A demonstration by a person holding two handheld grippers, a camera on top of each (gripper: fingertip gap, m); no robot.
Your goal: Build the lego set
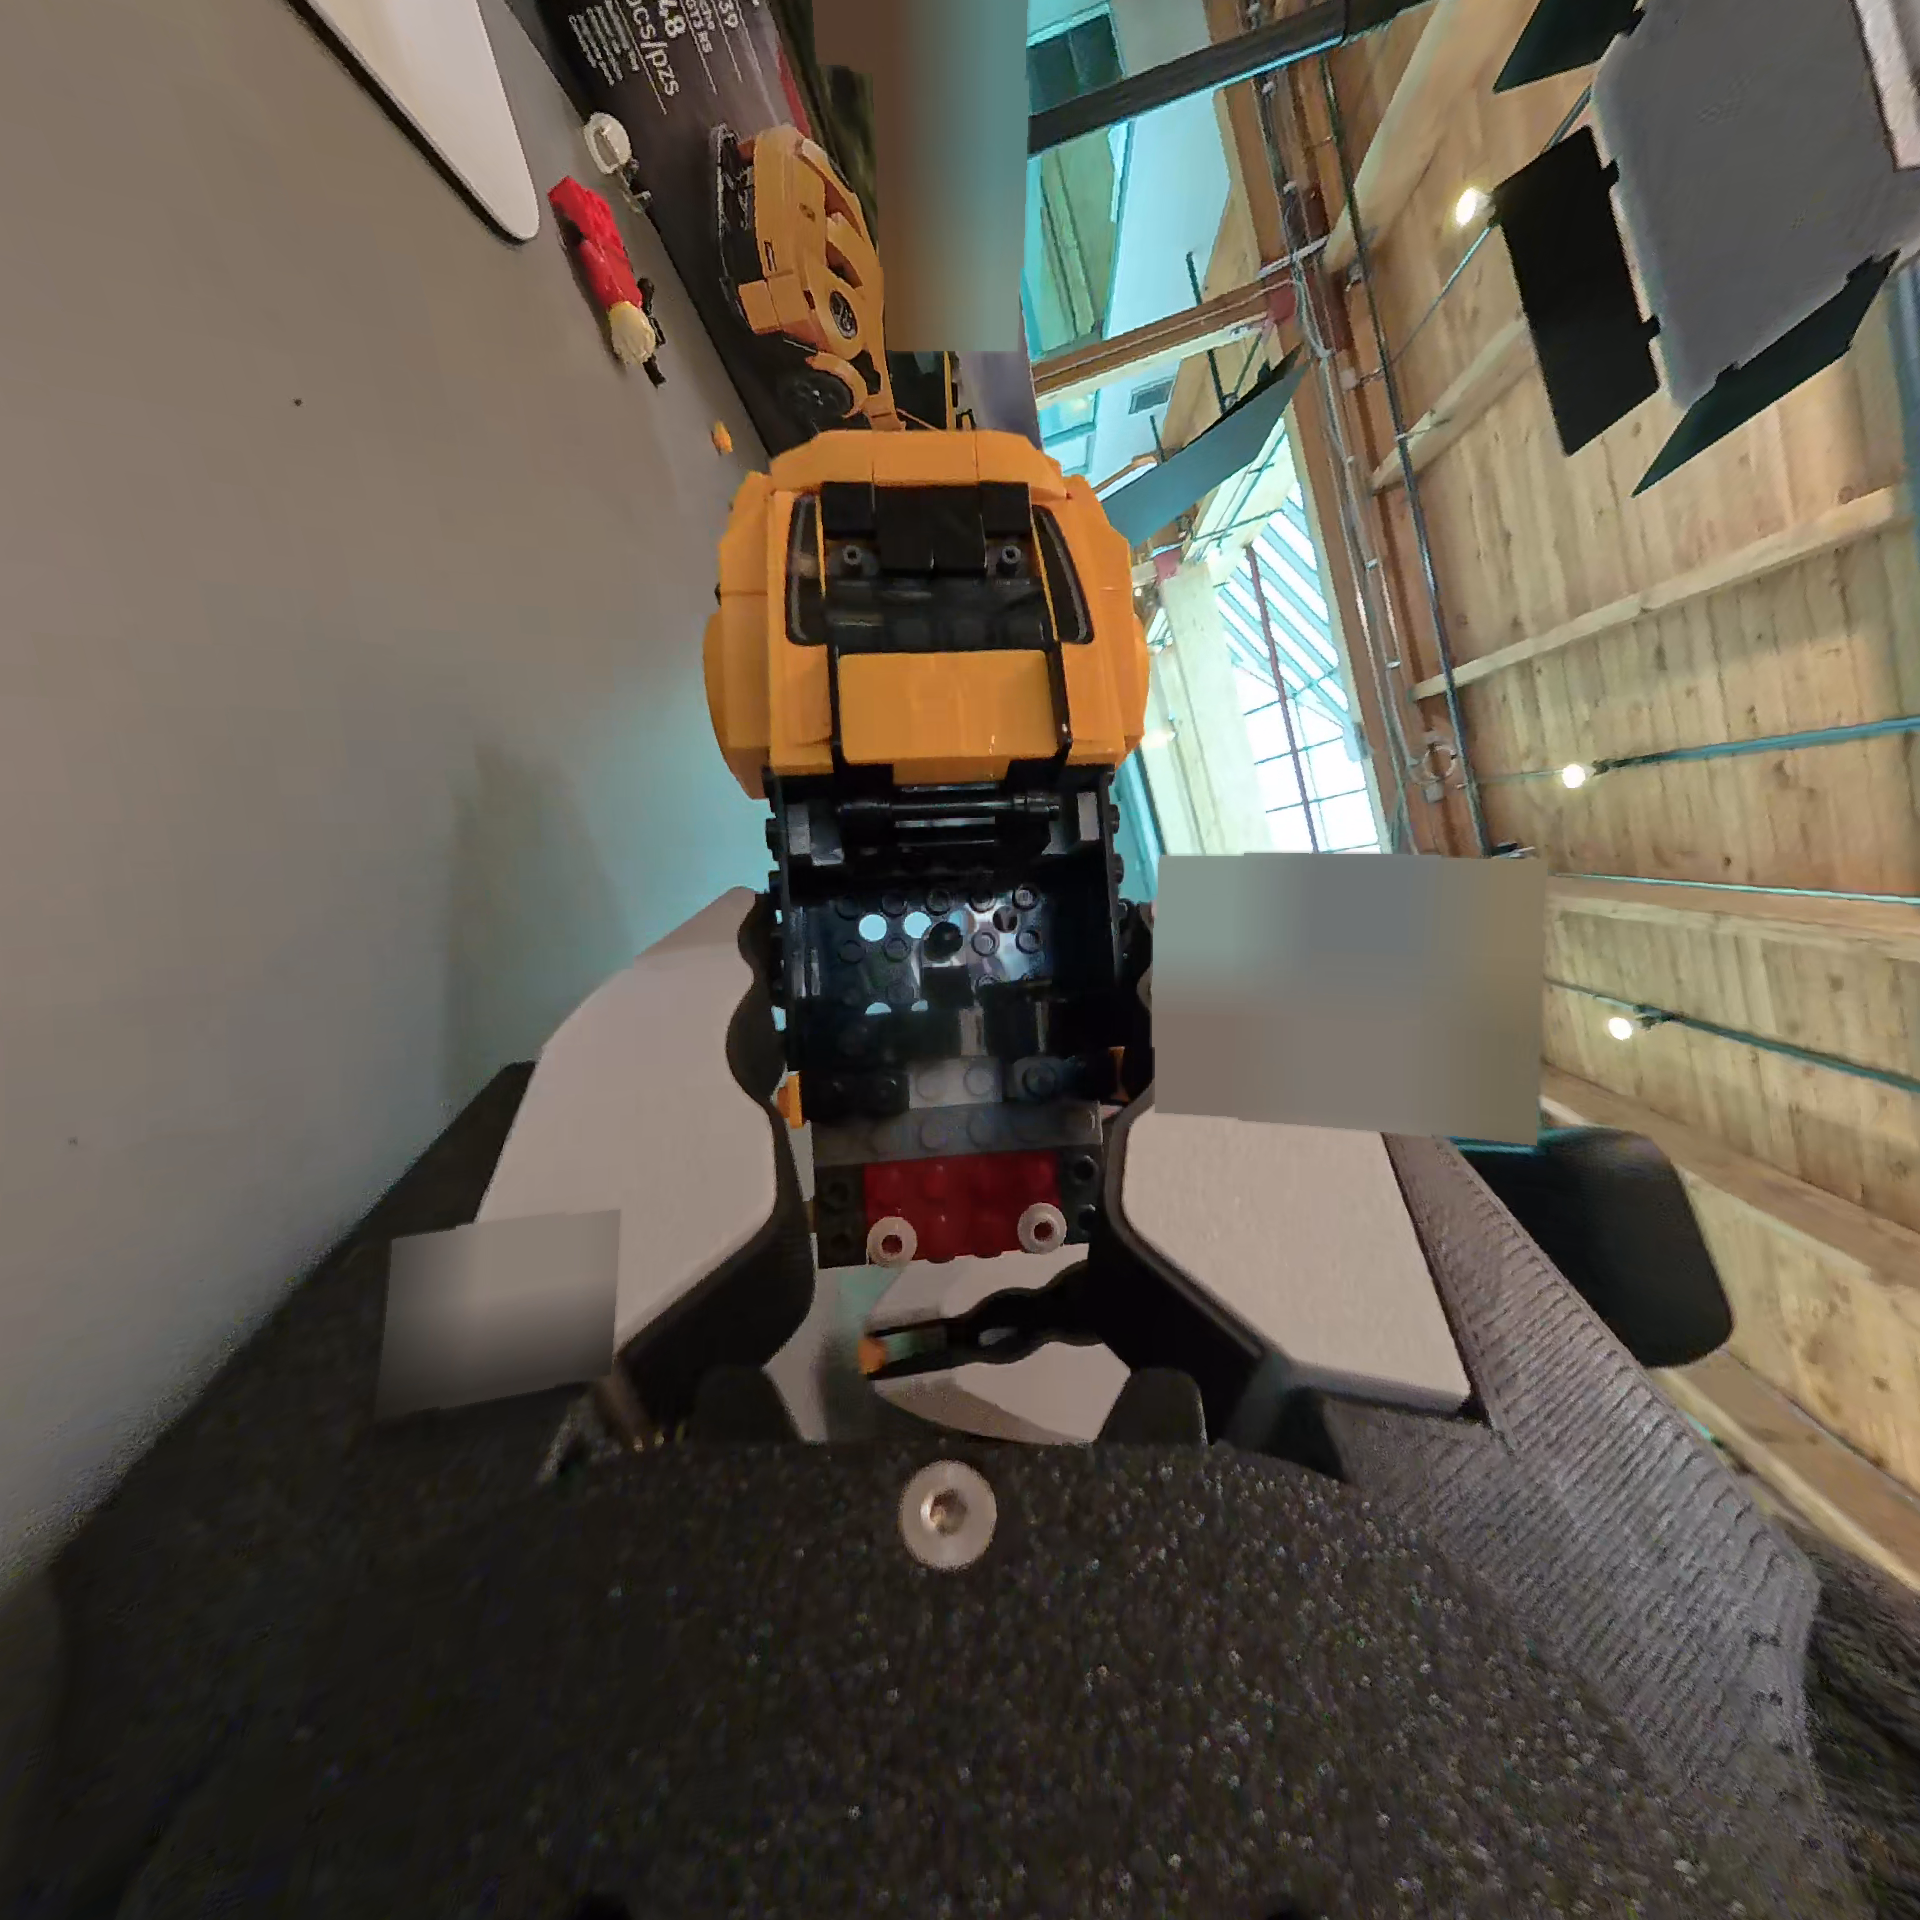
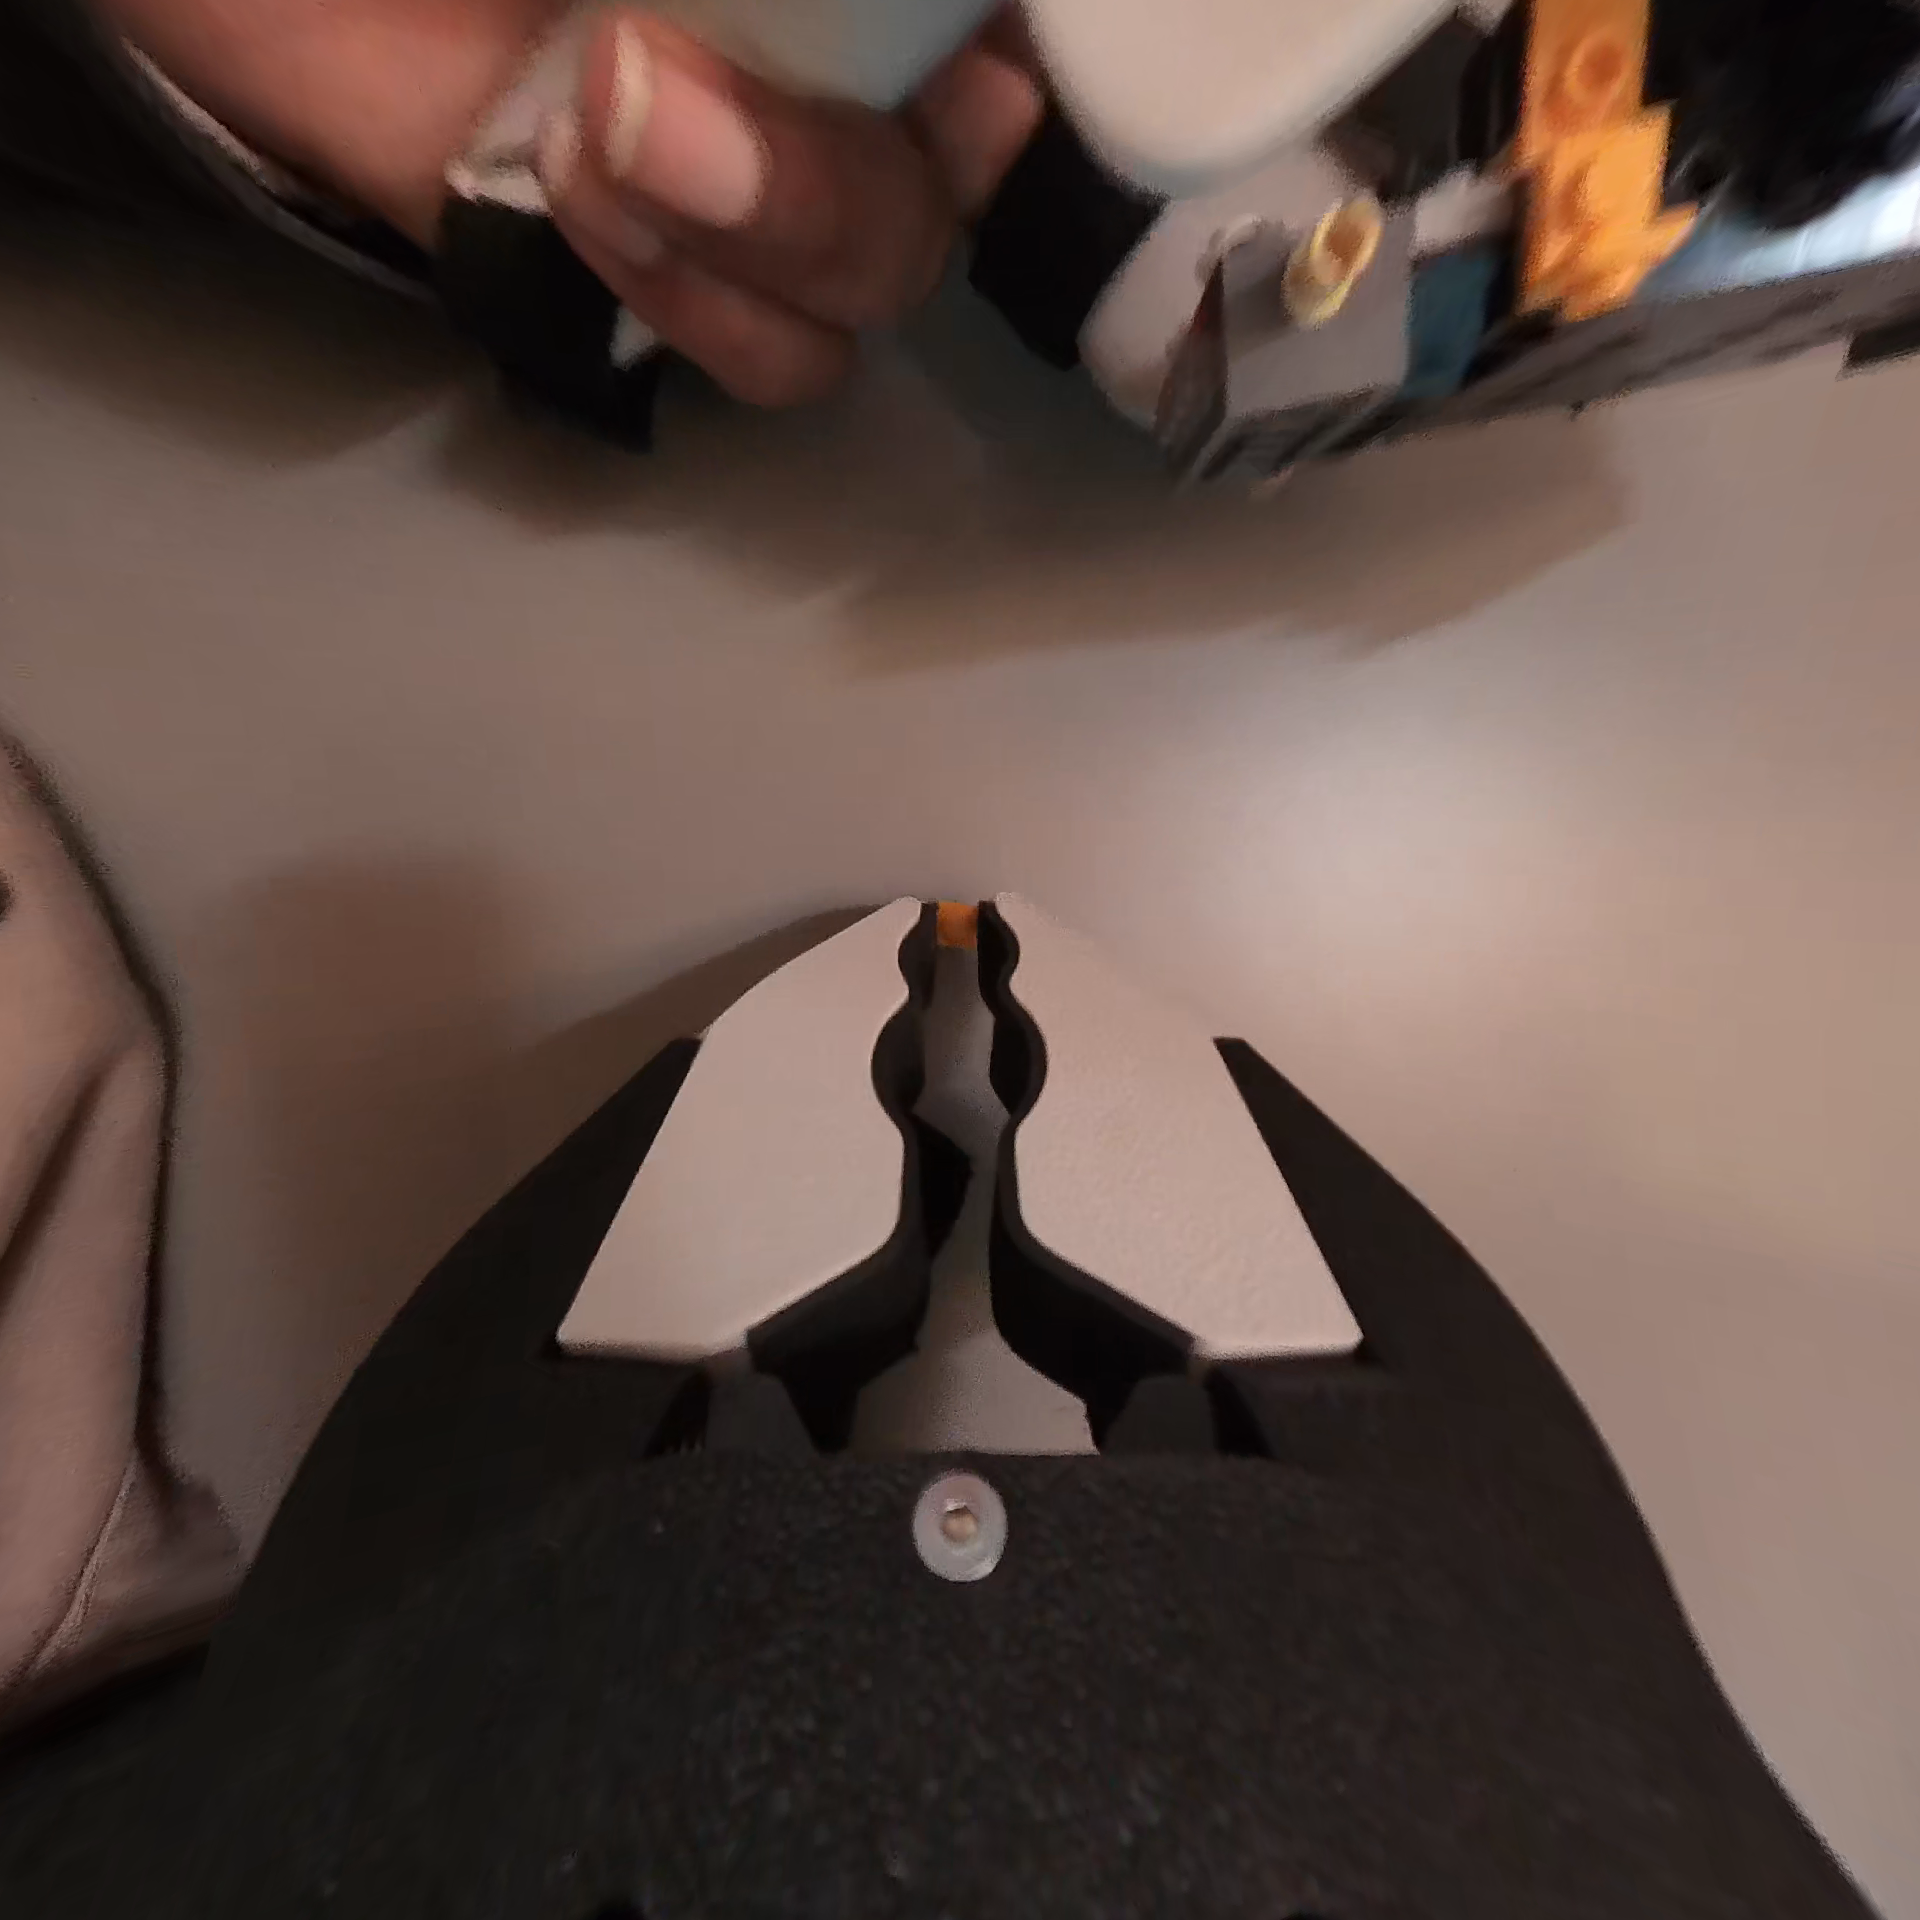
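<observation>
Beside the brick car (image 1: 925, 727), the right fingertip is covered by a grey patch. A hand (image 2: 707, 197) and a printed box (image 2: 1558, 260) are blurred and cut by the upper edge.

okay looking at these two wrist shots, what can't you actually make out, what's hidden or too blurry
- Left wrist view: the right fingertip of the left tongs sits under a grey patch, so its contact with the brick-built car is hidden.
- Left wrist view: the box is cut by the top edge and a patch.
- Right wrist view: the tiny orange piece in the right tongs is too small to tell its shape.
- Right wrist view: the hand and what it grips are motion-blurred.
</observation>
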